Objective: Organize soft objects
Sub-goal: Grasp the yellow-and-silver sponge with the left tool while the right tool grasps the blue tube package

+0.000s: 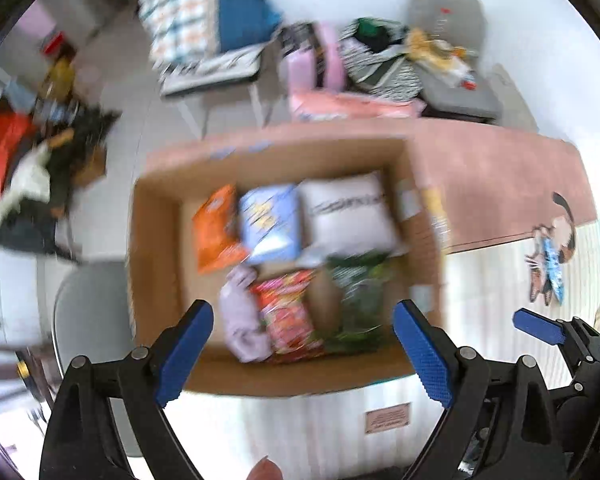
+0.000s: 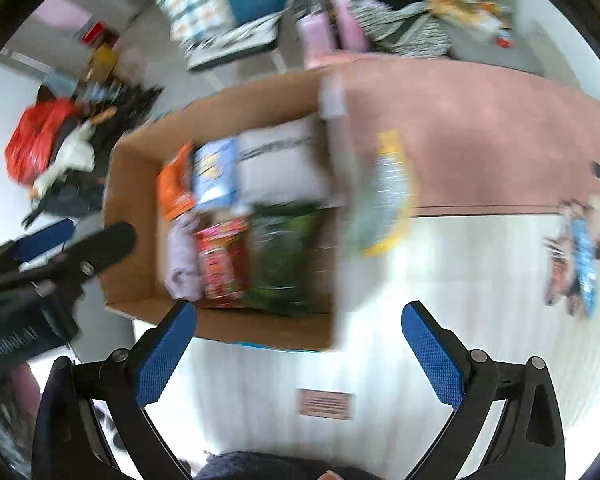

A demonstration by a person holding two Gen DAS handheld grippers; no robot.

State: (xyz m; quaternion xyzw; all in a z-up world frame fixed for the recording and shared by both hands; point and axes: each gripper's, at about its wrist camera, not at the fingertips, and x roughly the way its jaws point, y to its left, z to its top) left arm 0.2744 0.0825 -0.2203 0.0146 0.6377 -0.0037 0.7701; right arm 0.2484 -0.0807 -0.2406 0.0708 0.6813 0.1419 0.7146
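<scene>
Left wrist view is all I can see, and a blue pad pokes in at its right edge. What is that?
Observer: One finger of the right gripper. Its own camera shows both fingers spread wide with nothing between them.
Operator: Where is it pointing?
Observer: At the near wall of the cardboard box, with the white striped cover below it.
Operator: Anything else I'm missing?
Observer: A dark fuzzy fabric at that view's bottom edge. It is too cut off to identify.
</scene>
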